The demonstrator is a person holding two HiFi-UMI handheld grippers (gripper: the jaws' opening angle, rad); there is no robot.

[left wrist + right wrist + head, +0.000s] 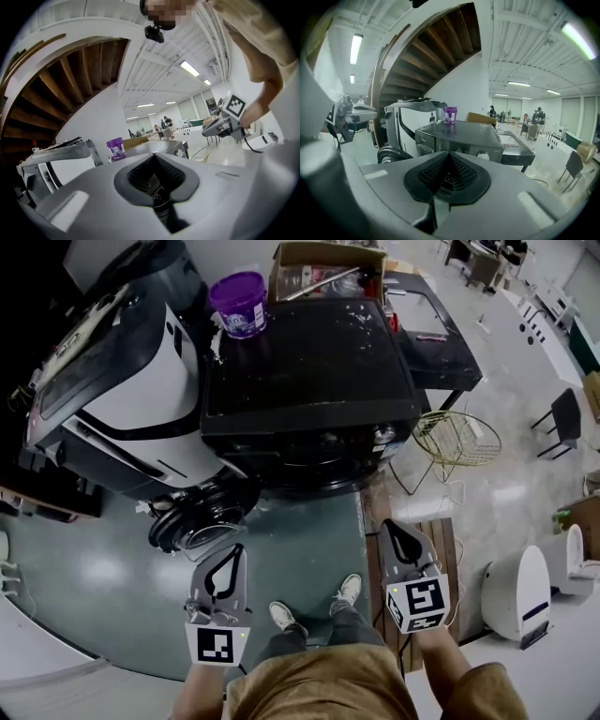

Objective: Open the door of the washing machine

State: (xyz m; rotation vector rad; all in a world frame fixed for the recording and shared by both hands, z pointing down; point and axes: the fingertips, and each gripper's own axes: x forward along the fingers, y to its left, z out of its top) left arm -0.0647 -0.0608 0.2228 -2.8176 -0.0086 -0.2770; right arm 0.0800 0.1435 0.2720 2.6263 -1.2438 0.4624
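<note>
The black washing machine [309, 362] stands in front of me, its control panel and knob [380, 435] facing my feet. A round door [197, 517] hangs swung out at its front left corner, low over the floor; it also shows in the right gripper view, where the door [389, 154] sits left of the machine [459, 136]. My left gripper [236, 547] is shut and empty, just in front of that door. My right gripper [389, 524] is also shut and empty, before the machine's right front corner. Neither touches anything. The left gripper view shows its shut jaws and the right gripper [220, 126] off to the side.
A purple tub [238, 303] and a cardboard box [323, 263] sit on the machine's top. A large white and grey appliance [112, 381] leans at the left. A black table [431, 324], a gold wire chair [457, 439] and a white device [516, 592] stand at the right.
</note>
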